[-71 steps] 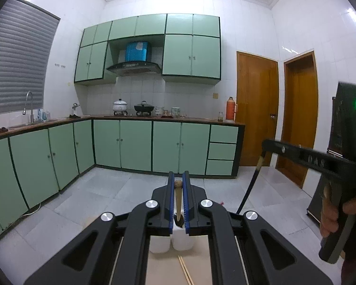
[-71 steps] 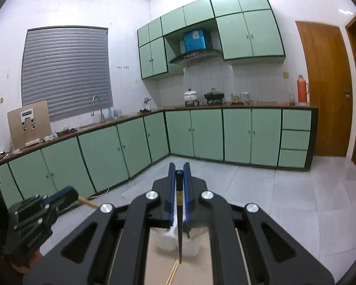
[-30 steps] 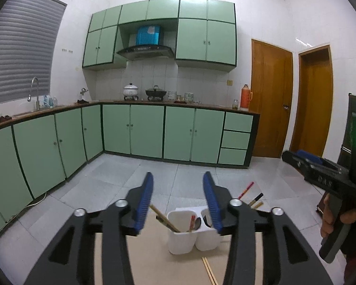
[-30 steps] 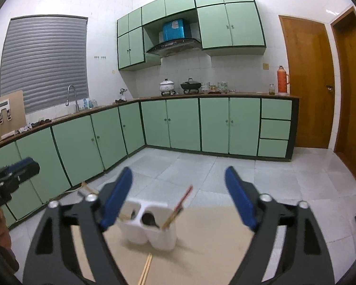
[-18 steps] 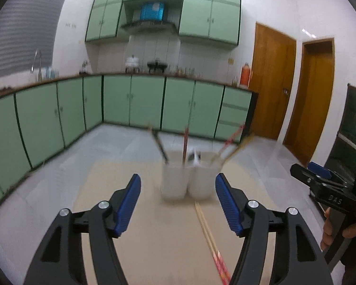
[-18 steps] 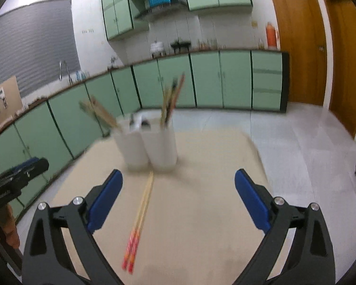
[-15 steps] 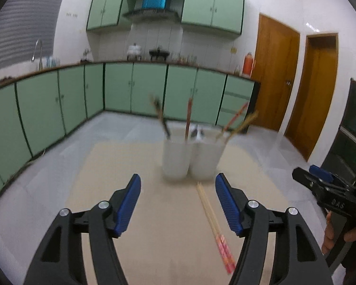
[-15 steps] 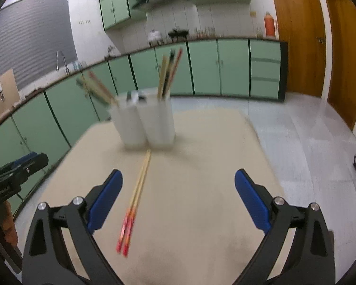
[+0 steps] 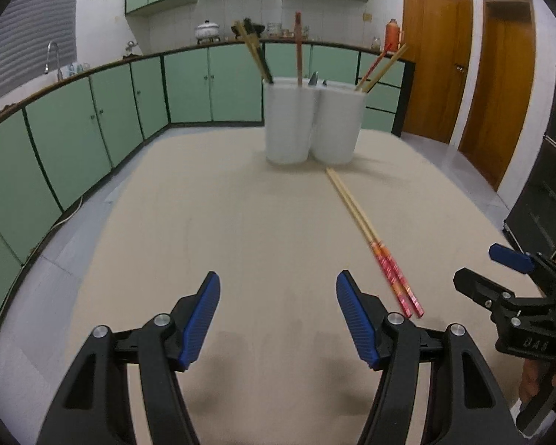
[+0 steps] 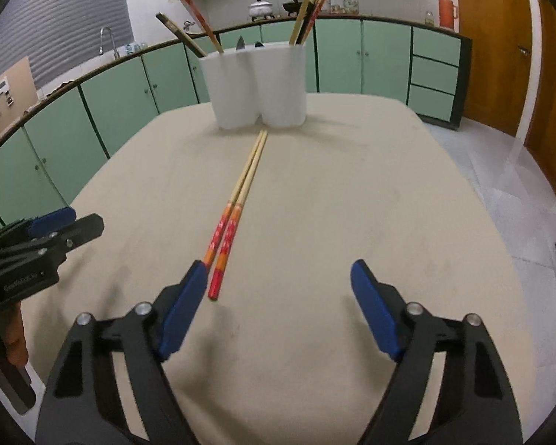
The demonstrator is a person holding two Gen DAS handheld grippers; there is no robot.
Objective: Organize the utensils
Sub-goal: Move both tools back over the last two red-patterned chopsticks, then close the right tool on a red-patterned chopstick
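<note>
My left gripper hung wide apart over bare table, gripping nothing. My right gripper, jaws just narrowing yet still spread and empty, had the chopsticks' red ends just beside its left finger. Farther on, their tips almost met the white holder near the far edge.

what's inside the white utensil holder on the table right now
Chopsticks stand in both compartments of the white utensil holder, and two dark utensil tips peek over its rim. The opaque walls hide everything lower down.

"DAS" on right tool
</note>
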